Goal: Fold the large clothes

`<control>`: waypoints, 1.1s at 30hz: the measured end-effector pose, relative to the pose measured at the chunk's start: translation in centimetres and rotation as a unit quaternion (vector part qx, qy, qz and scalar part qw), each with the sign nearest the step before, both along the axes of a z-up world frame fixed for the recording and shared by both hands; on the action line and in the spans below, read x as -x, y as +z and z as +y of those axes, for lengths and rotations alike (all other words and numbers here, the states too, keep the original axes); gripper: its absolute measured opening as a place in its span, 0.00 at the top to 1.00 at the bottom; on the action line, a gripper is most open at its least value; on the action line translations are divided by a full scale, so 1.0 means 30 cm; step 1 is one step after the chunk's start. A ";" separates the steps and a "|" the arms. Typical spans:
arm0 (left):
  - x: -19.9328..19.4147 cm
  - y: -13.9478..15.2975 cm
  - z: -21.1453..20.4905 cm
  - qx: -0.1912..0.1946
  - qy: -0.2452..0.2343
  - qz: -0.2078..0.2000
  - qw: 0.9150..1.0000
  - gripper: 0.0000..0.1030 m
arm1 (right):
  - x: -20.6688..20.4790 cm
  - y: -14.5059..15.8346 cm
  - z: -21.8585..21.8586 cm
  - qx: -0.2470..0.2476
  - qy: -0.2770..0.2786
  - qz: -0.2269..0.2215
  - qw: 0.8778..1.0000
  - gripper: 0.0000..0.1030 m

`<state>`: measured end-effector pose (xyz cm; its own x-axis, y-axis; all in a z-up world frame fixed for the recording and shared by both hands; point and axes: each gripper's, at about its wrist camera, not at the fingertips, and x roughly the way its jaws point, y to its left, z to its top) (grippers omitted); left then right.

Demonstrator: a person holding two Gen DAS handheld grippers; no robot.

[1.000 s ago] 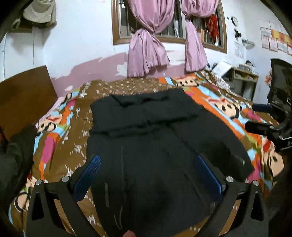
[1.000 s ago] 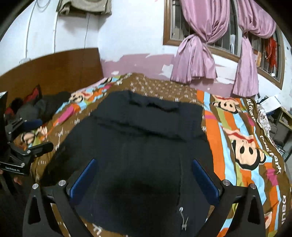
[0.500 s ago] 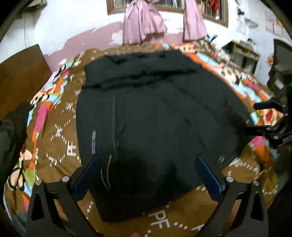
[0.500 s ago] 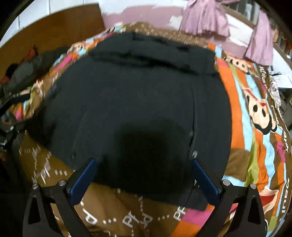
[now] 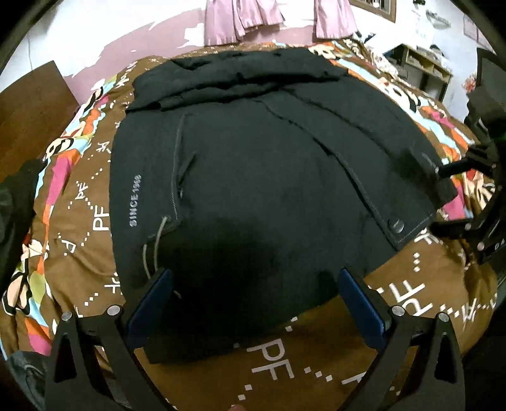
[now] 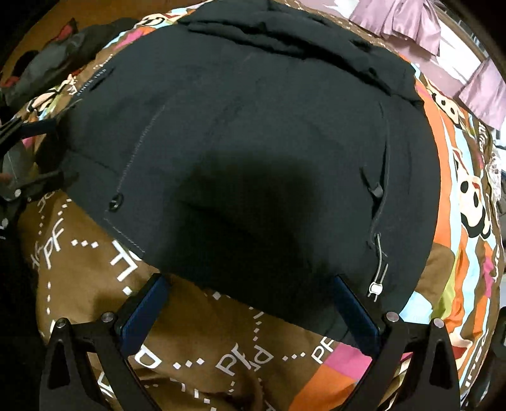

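Observation:
A large black jacket [image 5: 253, 151] lies spread flat on the bed, hood at the far end, hem toward me; it also fills the right wrist view [image 6: 253, 132]. "SINCE 1990" is printed along its left side. My left gripper [image 5: 253, 294] is open and empty, its blue pads just above the left part of the hem. My right gripper [image 6: 249, 303] is open and empty over the right part of the hem, near a drawcord toggle [image 6: 375, 287]. Each gripper shows at the edge of the other's view: the right one [image 5: 458, 196], the left one [image 6: 34, 155].
The bed has a brown and colourful cartoon bedspread [image 5: 272, 366]. A wooden headboard [image 5: 28, 104] and a pile of dark clothes [image 6: 60, 57] lie at the left. Purple curtains [image 5: 240, 19] hang on the far wall. A shelf [image 5: 420, 63] stands at the right.
Both grippers have tilted down and moved back toward the near hem of the jacket. The window has left the view and the bedspread in front of the hem has come into sight.

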<state>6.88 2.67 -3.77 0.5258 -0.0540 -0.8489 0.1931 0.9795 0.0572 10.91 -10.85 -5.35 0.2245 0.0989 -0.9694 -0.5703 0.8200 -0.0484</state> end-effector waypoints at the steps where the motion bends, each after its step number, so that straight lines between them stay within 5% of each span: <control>1: -0.002 -0.010 -0.002 -0.004 -0.001 0.006 1.000 0.02 | -0.002 -0.007 -0.002 0.007 -0.004 0.000 1.000 0.00; 11: -0.007 -0.036 0.008 0.003 0.004 0.022 1.000 0.02 | -0.043 -0.061 0.028 0.043 -0.030 -0.014 0.999 0.00; 18: 0.007 -0.021 -0.003 0.011 -0.002 0.013 1.000 0.02 | -0.048 -0.014 0.082 0.061 -0.006 -0.130 0.990 0.00; 25: 0.050 0.047 -0.025 0.034 -0.030 -0.039 0.998 0.02 | -0.159 0.142 0.065 -0.030 -0.040 -0.169 0.984 0.00; 33: 0.012 0.004 -0.041 -0.025 0.000 -0.021 0.999 0.02 | -0.198 0.202 0.083 -0.077 -0.044 -0.178 0.980 0.00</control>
<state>6.54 1.43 -3.64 0.5616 -0.0124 -0.8273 0.1889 0.9754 0.1136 16.86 -8.38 0.71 0.5602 0.2040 -0.8029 -0.4670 0.8782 -0.1028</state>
